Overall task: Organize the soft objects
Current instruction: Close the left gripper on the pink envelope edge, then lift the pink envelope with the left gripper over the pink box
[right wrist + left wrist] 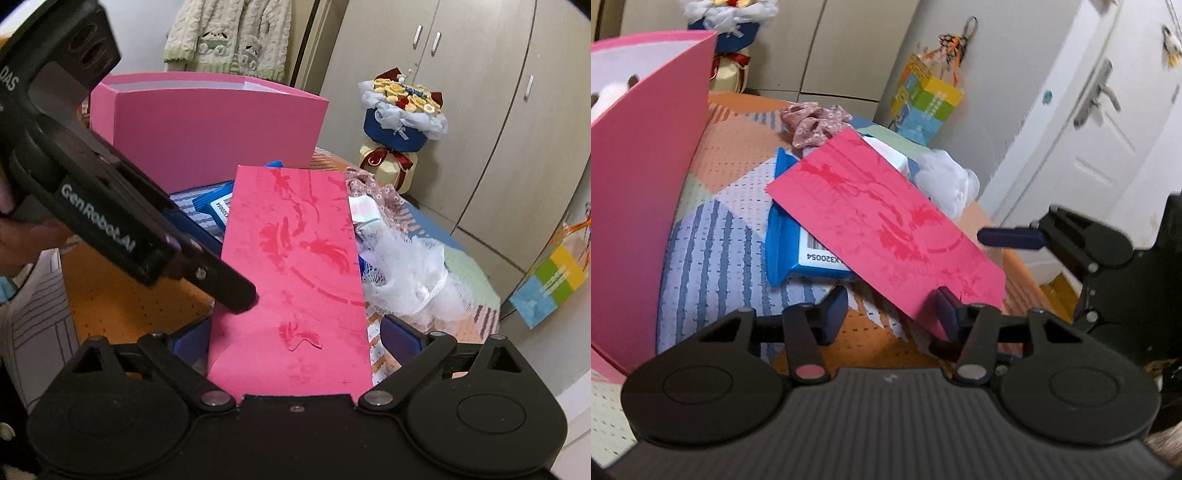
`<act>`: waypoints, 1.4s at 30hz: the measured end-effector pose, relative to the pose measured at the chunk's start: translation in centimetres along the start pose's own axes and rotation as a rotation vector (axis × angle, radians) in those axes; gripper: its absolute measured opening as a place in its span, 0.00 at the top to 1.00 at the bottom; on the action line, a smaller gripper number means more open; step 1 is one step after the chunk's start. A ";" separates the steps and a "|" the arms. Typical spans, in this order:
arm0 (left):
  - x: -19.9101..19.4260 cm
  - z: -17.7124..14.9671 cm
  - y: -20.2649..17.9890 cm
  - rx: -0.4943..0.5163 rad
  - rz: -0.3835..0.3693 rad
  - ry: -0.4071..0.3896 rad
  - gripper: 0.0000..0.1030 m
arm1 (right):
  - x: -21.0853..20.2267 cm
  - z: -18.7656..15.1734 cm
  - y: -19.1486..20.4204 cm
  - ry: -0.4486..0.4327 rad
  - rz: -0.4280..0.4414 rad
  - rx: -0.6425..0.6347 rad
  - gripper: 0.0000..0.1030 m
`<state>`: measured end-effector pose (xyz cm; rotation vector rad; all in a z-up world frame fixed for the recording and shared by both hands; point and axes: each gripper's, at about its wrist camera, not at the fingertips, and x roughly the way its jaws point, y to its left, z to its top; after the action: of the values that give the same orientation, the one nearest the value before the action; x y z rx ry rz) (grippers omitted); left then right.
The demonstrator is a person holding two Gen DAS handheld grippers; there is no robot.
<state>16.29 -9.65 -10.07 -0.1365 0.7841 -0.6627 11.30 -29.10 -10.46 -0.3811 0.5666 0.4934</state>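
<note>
Both jaws stood open around the red envelope (291,280), unclamped; a blue packet (798,236) and white mesh puff (406,269) crowded beneath it.

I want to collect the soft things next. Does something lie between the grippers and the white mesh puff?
Yes. The flat red envelope lies in front of both grippers, resting on the blue packet; the white mesh puff sits beside its far edge, partly behind it.
</note>
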 end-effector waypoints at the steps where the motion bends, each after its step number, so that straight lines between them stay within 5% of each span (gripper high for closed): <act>1: 0.1 -0.1 0.2 -0.010 -0.010 -0.009 0.50 | 0.1 -0.1 -0.3 0.001 0.015 0.022 0.03; 5: 0.0 -0.7 0.6 -0.037 -0.011 -0.052 0.52 | 1.0 -0.3 -1.5 0.004 0.065 0.117 0.03; 9: 0.2 -1.1 0.1 -0.052 -0.002 -0.070 0.65 | 1.6 -0.6 -2.1 0.004 0.090 0.202 0.06; 14: 0.3 -1.9 -0.4 -0.121 -0.048 -0.068 0.77 | 1.3 -0.7 -0.7 -0.011 0.027 0.208 0.08; 25: -1.0 -2.8 -1.6 -0.052 -0.039 -0.097 0.77 | -0.3 -0.8 1.2 -0.017 -0.057 0.297 0.08; 42: -6.1 -3.0 -2.1 0.034 -0.086 0.013 0.77 | -4.3 -0.2 5.4 -0.008 -0.076 0.457 0.09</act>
<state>10.07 -7.27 -7.76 -0.1351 0.7821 -0.7583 5.08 -26.22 -9.19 0.0353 0.6348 0.2795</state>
